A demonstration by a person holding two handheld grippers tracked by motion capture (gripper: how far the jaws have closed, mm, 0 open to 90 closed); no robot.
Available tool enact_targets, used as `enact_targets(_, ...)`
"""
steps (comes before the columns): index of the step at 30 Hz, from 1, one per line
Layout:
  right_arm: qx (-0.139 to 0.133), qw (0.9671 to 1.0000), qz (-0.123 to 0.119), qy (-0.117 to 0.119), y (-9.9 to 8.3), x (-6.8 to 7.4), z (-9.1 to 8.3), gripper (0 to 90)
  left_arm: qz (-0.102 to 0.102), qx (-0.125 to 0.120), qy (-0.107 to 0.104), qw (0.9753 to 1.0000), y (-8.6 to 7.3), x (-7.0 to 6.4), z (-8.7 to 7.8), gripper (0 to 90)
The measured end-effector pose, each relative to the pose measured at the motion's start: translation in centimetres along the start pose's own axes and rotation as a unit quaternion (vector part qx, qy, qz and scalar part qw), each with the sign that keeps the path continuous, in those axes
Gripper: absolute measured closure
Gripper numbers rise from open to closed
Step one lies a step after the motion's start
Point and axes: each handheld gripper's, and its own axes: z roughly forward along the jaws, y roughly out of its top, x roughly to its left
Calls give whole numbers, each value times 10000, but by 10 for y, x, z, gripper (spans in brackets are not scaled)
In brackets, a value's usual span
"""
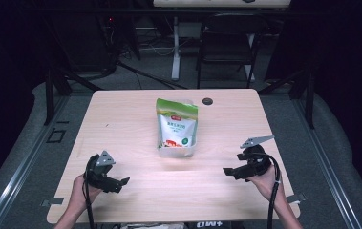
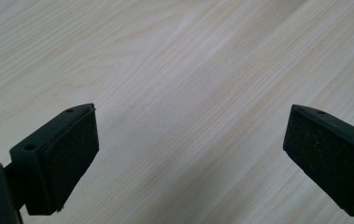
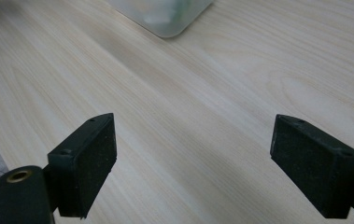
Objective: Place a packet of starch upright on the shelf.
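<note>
While pouch [image 1: 177, 125] is standing upright in clear tub [image 1: 178, 150] mid-table, left gripper [image 1: 119, 182] and right gripper [image 1: 230, 172] are hovering apart, jaws spread, holding nothing.

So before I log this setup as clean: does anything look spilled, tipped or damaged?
Nothing stands out. The green and white pouch stands upright in the clear tub at mid-table, with nothing spilled on the wooden table. The left gripper and right gripper are apart from it, jaws open and empty.

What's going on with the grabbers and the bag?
Left gripper open, empty. Right gripper open, empty. Bag upright in tub, untouched. Nothing between.
</note>
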Motion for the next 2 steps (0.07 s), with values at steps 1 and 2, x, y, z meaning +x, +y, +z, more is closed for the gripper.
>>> enact_targets(1, -12, 10000, 29, -41, -1, 0, 1, 143, 0, -3, 0, 10000, 0, 0, 0, 34)
enact_targets(2, 23, 10000, 17, -37, -2, -1, 1, 145, 5, -2, 2, 10000, 0, 0, 0, 35)
